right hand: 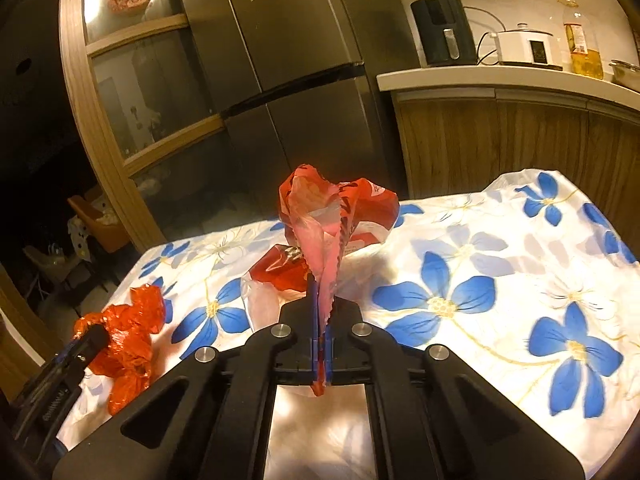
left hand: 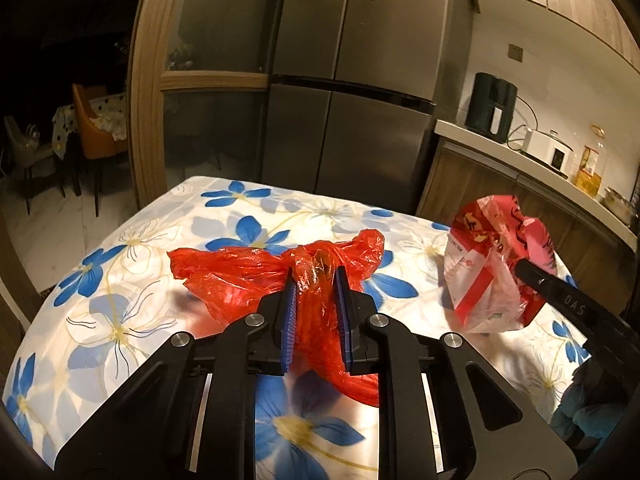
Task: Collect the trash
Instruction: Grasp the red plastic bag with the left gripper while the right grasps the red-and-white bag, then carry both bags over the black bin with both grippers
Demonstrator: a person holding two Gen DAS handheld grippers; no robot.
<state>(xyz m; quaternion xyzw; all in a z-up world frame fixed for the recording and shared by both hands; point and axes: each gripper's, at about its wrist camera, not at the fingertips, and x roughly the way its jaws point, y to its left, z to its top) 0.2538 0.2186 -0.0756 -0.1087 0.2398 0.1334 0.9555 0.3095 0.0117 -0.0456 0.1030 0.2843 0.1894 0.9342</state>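
Note:
My left gripper (left hand: 315,280) is shut on the knotted neck of a crumpled red plastic bag (left hand: 240,272), held just above the flowered tablecloth (left hand: 120,280). The same red plastic bag (right hand: 128,332) and left gripper (right hand: 90,338) show at the lower left of the right wrist view. My right gripper (right hand: 322,304) is shut on the edge of a red and white snack wrapper (right hand: 332,216), which stands up over the table. In the left wrist view the wrapper (left hand: 484,264) hangs from the right gripper (left hand: 524,268) at the right.
A steel fridge (left hand: 360,100) and a wood-framed glass cabinet (left hand: 208,80) stand behind the table. A counter (right hand: 500,76) at the right carries an air fryer (right hand: 442,32), a white cooker (right hand: 528,48) and an oil bottle (right hand: 582,40). Chairs (left hand: 96,132) stand in the dark room at the left.

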